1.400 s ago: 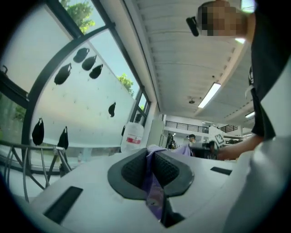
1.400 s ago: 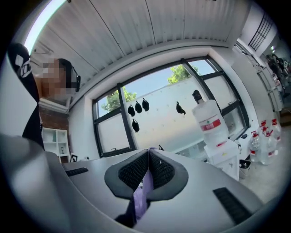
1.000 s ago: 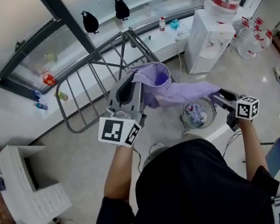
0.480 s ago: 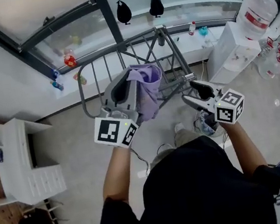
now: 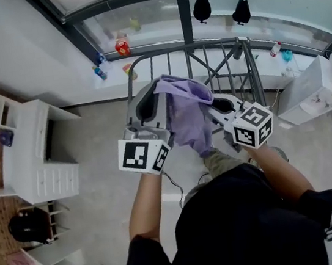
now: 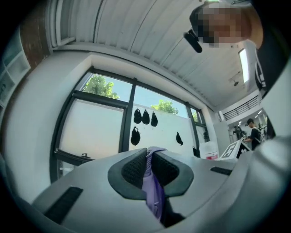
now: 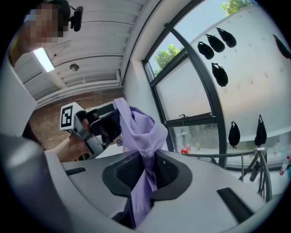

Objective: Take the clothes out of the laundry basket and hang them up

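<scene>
Right claw newly closing on garment

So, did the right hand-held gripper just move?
Yes: right hand-held gripper came from right of the drying rack to over it, jaws closing on the purple garment.

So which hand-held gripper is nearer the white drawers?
Left. The left hand-held gripper sits right of the drawers; the right hand-held gripper, jaws closing on the cloth, is farther off.
</scene>
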Demonstrator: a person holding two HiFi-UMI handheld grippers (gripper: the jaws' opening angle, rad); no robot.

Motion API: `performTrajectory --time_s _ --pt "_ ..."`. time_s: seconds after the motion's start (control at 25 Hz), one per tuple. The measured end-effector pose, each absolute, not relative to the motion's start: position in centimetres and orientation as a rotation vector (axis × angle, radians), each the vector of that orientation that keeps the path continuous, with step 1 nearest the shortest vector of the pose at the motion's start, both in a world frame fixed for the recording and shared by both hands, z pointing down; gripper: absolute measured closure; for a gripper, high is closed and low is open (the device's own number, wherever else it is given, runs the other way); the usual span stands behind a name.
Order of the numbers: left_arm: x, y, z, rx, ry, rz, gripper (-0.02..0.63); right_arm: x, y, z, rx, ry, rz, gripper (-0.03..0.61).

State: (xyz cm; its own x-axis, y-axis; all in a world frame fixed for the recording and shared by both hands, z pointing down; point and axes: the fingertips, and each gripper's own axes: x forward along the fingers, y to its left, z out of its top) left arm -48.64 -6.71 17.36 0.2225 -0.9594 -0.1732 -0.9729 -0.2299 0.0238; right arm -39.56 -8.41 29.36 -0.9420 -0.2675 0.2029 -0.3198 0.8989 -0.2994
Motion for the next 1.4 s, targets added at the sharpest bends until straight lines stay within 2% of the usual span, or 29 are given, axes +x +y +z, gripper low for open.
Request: performTrajectory --time_s 0.2,0.44,0.6,0.88,1.4 --pt "-55.4 -8.2 17.8 -2.233 2.093 0.202 0.592 -42.5 -12.3 25.3 0.268 -2.947 0.385 0.549" --pt "-59.7 -12.0 16.6 -2.085 2.157 0.073 0.592 -46.6 -18.5 21.2 0.128 -2.951 0.127 0.563" --pt "-62.0 -16.1 17.2 -2.059 2.171 -0.045 0.592 -49.1 -23.2 21.7 0.082 -2.908 0.064 0.563" --pt "-66.1 -25.6 24.3 -2.099 2.234 -0.322 0.591 -52.9 -31.5 29.5 0.073 -2.779 0.167 0.563" --pt "-71.4 -36.3 47.5 -2.402 2.499 -0.578 0.591 -57.2 -41.3 51.3 0.161 -2.49 0.43 0.563"
